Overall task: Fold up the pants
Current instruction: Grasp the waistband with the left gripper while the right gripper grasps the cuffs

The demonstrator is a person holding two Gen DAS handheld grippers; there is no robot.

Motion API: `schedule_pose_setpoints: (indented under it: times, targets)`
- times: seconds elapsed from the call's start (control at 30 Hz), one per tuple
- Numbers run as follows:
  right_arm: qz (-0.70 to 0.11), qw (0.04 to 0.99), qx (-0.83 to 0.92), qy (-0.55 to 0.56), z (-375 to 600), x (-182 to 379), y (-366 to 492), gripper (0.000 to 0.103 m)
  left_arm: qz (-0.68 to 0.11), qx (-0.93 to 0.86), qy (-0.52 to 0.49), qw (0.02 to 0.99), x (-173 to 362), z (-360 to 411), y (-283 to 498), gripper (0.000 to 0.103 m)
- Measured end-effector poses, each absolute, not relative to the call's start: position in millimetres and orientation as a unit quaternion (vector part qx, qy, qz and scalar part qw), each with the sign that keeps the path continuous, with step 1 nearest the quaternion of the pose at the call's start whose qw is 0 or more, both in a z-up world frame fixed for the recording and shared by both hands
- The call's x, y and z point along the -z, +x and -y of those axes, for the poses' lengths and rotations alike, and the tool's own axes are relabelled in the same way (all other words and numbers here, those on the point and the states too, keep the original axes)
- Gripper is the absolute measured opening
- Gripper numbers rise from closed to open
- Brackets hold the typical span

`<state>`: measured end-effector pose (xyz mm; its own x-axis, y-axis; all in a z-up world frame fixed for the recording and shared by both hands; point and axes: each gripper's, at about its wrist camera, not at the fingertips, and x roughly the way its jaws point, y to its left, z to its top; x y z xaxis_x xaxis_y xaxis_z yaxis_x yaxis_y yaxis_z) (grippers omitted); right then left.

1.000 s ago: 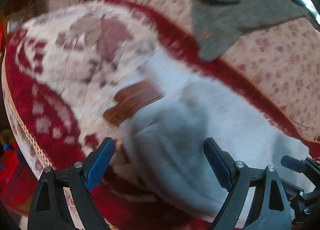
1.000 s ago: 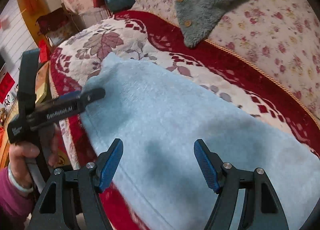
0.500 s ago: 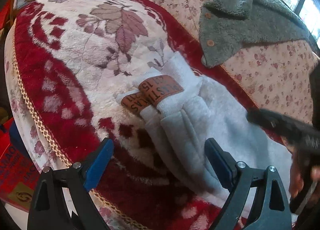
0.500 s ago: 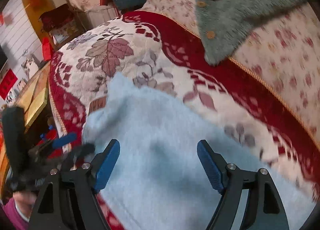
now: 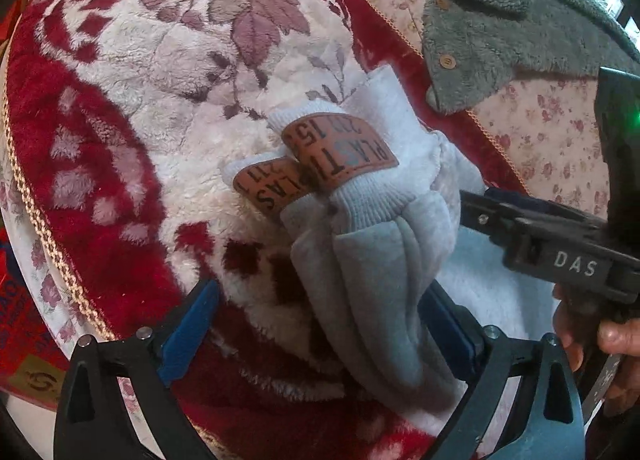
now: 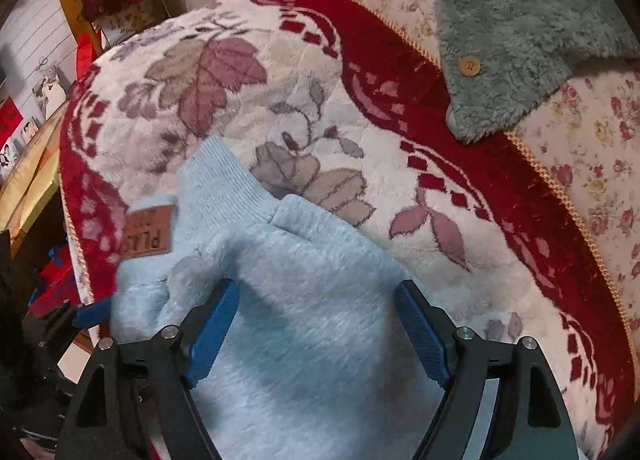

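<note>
Where the plush red-and-cream blanket [image 5: 120,108] bulges, fleecy pale-blue pants [image 5: 380,280] lie bunched, ribbed cuffs bearing tan patches [image 5: 340,152]. Both the left gripper [image 5: 320,324] and the right gripper [image 6: 316,324] gape, holding nothing.

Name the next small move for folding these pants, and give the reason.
Probably close the left gripper on the bunched pants: its fingers stand open either side of that fold, gripping nothing. The cuffs with brown patches already lie stacked on the blanket.

A red-and-cream blanket [image 6: 304,100] with leaf patterns covers the seat. Pale blue pants [image 6: 312,300] lie bunched on it. A grey fleece [image 6: 520,40] rests on the floral cushion [image 6: 600,164] behind.
</note>
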<state>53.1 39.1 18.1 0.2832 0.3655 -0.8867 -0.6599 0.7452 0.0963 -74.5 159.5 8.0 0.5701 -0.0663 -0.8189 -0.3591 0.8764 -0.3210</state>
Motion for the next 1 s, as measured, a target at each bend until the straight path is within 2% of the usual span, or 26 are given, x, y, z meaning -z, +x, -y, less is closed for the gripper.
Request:
schedule_pose_setpoints:
  times: [0.1, 0.17, 0.23, 0.4, 0.57, 0.83, 0.87, 0.9, 0.93, 0.97, 1.0]
  targets:
    - [-0.512, 0.782, -0.332, -0.129, -37, -12, 60, 0.089, -0.451, -0.088, -0.235, 0.857, -6, -158, -71, 0.097]
    - [-0.518, 0.776, -0.34, -0.122, -36, -8, 64, 0.09, -0.447, -0.082, -0.233, 0.86, -7, -156, -70, 0.081]
    - [-0.522, 0.773, -0.342, -0.118, -34, -12, 67, 0.09, -0.444, -0.072, -0.232, 0.862, -9, -153, -70, 0.077]
    - [-0.478, 0.79, -0.361, -0.134, -32, -41, 65, 0.091, -0.446, -0.073, -0.236, 0.86, -9, -153, -69, 0.077]
    - [-0.486, 0.748, -0.385, -0.236, -51, -14, 74, 0.092, -0.446, -0.063, -0.251, 0.857, -6, -159, -71, 0.082]
    - [-0.507, 0.694, -0.455, -0.232, -72, 13, 92, 0.091, -0.455, -0.066, -0.23, 0.858, -5, -151, -65, 0.088]
    - [-0.51, 0.689, -0.46, -0.229, -73, 14, 92, 0.085, -0.456, -0.069, -0.227, 0.858, -5, -151, -64, 0.087]
    - [-0.514, 0.677, -0.478, -0.22, -73, 12, 89, 0.066, -0.455, -0.07, -0.226, 0.859, -6, -151, -64, 0.083]
    - [-0.511, 0.677, -0.48, -0.226, -73, 9, 86, 0.061, -0.451, -0.068, -0.225, 0.861, -7, -150, -64, 0.065]
    - [-0.498, 0.68, -0.481, -0.243, -74, 5, 80, 0.053, -0.446, -0.049, -0.234, 0.862, -9, -150, -63, 0.04]
    - [-0.492, 0.68, -0.48, -0.254, -75, 2, 75, 0.045, -0.443, -0.025, -0.249, 0.861, -11, -149, -62, 0.033]
